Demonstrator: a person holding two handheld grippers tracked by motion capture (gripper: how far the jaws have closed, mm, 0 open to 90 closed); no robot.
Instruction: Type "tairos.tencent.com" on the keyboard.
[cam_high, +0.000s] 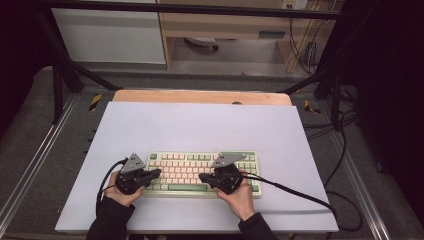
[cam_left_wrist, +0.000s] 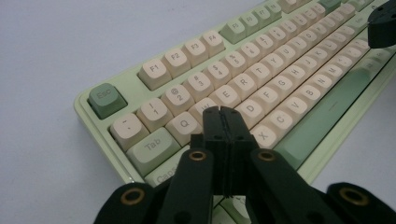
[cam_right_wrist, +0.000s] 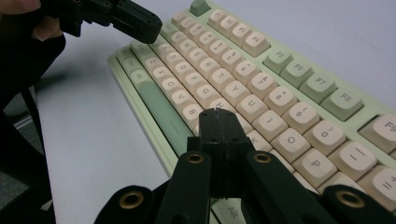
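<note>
1. High view: pale lilac sheet over a wooden table (cam_high: 200, 125), dark frame rails and cables around it. Pale green mechanical keyboard with cream keycaps (cam_high: 202, 172) lying square near the front edge, within easy reach of both hands. Left tool (cam_high: 156, 173) over the keyboard's left end, right tool (cam_high: 202, 177) over the middle-right keys, tips turned toward each other, each held low over the rows, likely for pressing keys.

2. Left gripper view: left tool (cam_left_wrist: 223, 112) with jaws pressed together, nothing between them, forming one narrow tip suited to striking a single key. Tip poised over the keys around W and S; touching or just above, cannot tell. Green Esc key (cam_left_wrist: 106, 99) off to the left, green spacebar (cam_left_wrist: 327, 109) to the right.

3. Right gripper view: right tool (cam_right_wrist: 219, 113) likewise closed flat on itself and empty, tip over the lower letter rows beside the spacebar (cam_right_wrist: 161, 109). Contact with a keycap hidden by the jaws. Left tool (cam_right_wrist: 140, 21) visible at the far end, angled down onto the keyboard (cam_right_wrist: 261, 93).
</note>
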